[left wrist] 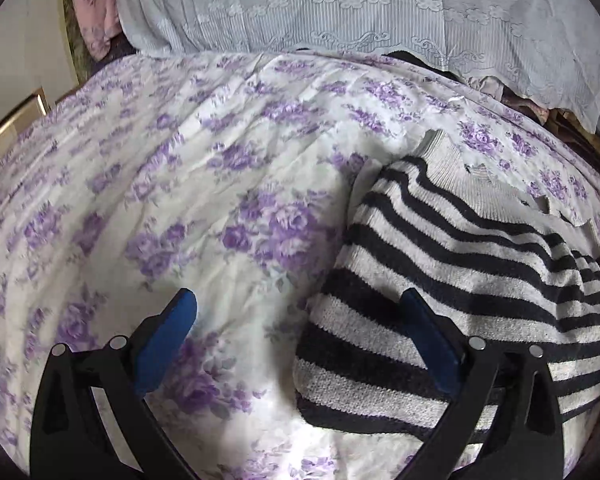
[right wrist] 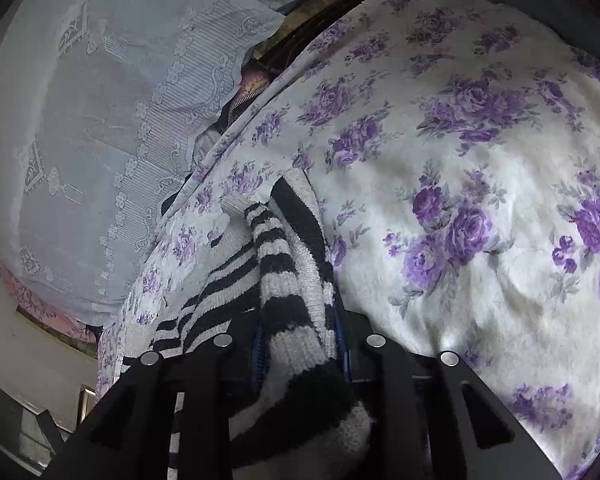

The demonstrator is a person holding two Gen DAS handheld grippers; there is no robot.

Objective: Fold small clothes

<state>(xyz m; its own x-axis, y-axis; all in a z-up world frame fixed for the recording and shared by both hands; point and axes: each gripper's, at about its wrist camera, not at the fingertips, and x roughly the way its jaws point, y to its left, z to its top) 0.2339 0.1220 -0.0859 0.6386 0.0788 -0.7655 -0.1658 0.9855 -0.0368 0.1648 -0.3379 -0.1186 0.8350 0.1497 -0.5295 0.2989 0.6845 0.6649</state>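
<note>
Striped sweater [right wrist: 288, 312] edge pinched in right tool [right wrist: 300, 344], floral sheet [left wrist: 180, 160] apparently open leftward

The left gripper [left wrist: 300, 328] is showing black angular arms studded with round silver rivets, ending in blue-padded fingers [left wrist: 166, 344]. The right gripper [right wrist: 300, 344] is showing matching black arms, silver rivets and blue pad edges.

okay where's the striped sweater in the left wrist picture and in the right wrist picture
Left wrist: striped sweater fills the lower right, lying on the bed beside the open left tongs.
Right wrist: it runs up the lower centre, clamped in the right tongs.
Shared landmark: the purple floral sheet.
</note>
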